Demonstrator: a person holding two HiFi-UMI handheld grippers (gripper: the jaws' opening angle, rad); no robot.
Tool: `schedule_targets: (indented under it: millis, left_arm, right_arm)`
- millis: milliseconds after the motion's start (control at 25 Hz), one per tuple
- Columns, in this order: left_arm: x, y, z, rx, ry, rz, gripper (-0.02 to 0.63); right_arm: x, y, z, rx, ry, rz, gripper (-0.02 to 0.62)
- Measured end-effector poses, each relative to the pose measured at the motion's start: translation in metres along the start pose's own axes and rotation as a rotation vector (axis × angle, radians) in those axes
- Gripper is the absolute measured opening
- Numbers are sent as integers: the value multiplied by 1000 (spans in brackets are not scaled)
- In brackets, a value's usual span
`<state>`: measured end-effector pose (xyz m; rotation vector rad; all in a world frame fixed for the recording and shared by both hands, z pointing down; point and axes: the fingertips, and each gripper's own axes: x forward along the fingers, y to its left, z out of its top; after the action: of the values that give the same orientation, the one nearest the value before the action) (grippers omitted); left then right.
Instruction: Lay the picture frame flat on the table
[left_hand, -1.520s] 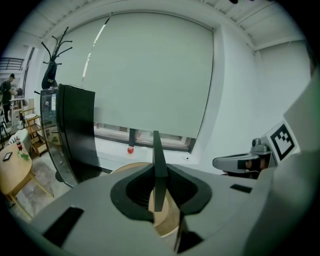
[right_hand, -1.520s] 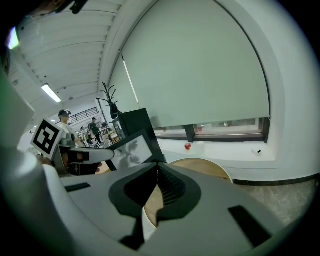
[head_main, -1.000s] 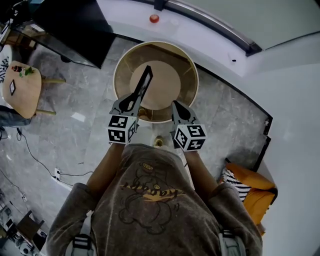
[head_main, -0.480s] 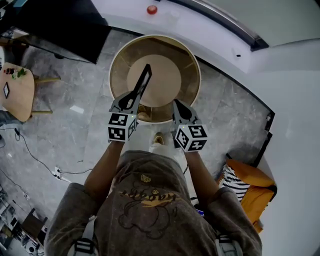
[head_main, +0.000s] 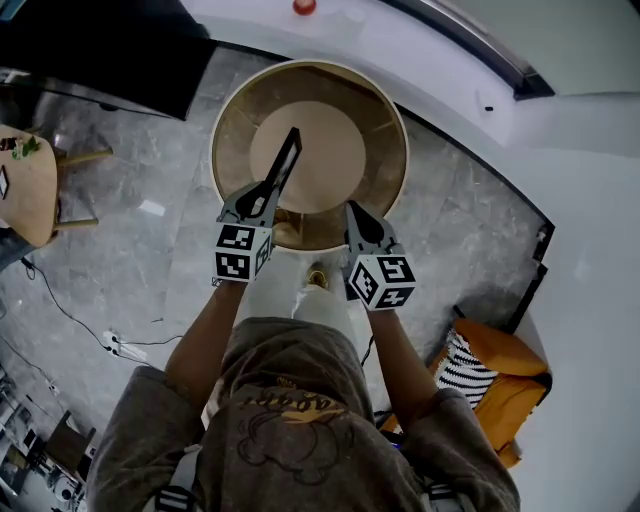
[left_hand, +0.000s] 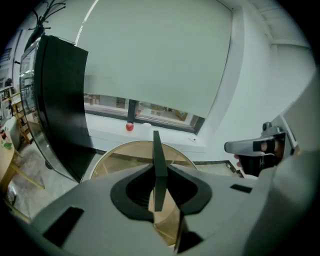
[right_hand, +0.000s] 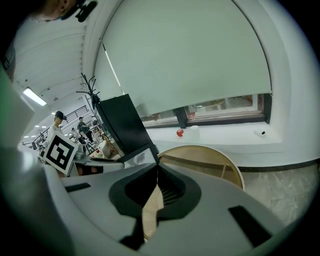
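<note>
Holding frame (head_main: 288, 158) edge-up above round table (head_main: 228, 120): your left gripper (head_main: 266, 192) clamps near end, probably so it can tip flat. Right gripper (head_main: 352, 210) closed, empty, just right.

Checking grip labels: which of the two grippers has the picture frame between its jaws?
The left gripper: its jaws clamp the dark picture frame on edge above the round table. The right gripper has its jaws together, empty.

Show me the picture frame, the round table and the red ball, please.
picture frame (head_main: 285, 165), head view, middle of its black edge.
round table (head_main: 340, 150), head view, bare middle of its top.
red ball (left_hand: 129, 127), left gripper view, its centre.
</note>
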<state>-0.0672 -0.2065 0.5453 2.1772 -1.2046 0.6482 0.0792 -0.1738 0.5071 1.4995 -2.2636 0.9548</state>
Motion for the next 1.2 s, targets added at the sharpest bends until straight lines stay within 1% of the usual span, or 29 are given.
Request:
schedule_targets:
  millis: [320,680,880,1200]
  left_arm:
    - [34,11,-28,-10,35,2,83]
    - [57,21,-59,-53,88,-9,83]
    - [64,20,-71,-64,111,-21,83]
    - [79,19,-83,-109,129,-44,83]
  right_arm:
    - [24,-13,-21,28,18,-7,18]
    - [41,-16,-34,48,37,-17,18]
    - [42,-16,-41,57,50,-23,18]
    - [44,-21,-50,70,59,-32,18]
